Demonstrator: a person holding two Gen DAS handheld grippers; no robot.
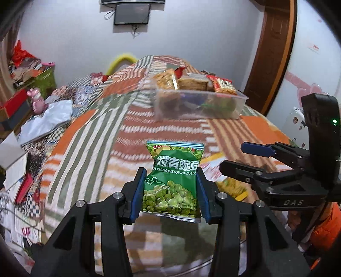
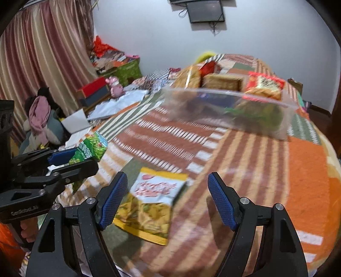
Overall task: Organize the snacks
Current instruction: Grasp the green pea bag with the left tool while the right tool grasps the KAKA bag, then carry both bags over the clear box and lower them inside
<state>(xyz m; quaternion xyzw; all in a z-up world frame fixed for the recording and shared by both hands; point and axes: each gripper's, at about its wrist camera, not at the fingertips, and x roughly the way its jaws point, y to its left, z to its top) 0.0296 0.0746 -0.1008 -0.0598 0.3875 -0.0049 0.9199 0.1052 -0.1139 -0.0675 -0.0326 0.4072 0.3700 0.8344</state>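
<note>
Green pea packet (image 1: 173,181) reads "XIANG WEI QING WAN DO" in white under big Chinese characters; the picture on it is a heap of green peas. My left gripper (image 1: 171,191) is clamped on it, blue pads pressing both side edges, packet upright and lifted off the quilt (image 1: 89,136). In the right wrist view the same packet (image 2: 91,149) pokes out of the left gripper (image 2: 72,159) at the left edge; that gripper's body reads "GenRobot.AI".

My right gripper (image 2: 167,198) stands apart, nothing between the pads, hovering above a yellow-and-white snack bag (image 2: 151,206) lying flat on the quilt. Red script on the bag is too blurred to read. In the left view the right gripper (image 1: 234,157) sits to the right, "DAS" printed on its frame.

Clear plastic box (image 1: 198,104) further back on the quilt, already holding several snacks: tan cracker packs and a red-orange pack standing up, darker and green ones low down. The green packet is well short of it.

Surface is a bed with a striped patchwork quilt in orange, green, brown, white. White wall with a dark screen (image 1: 131,13), wooden door frame (image 1: 275,49) at right, striped curtain (image 2: 42,53) at left, cluttered boxes and a pink toy (image 2: 116,86) beside the bed. An orange sleeve (image 1: 326,230) shows below the right gripper.
</note>
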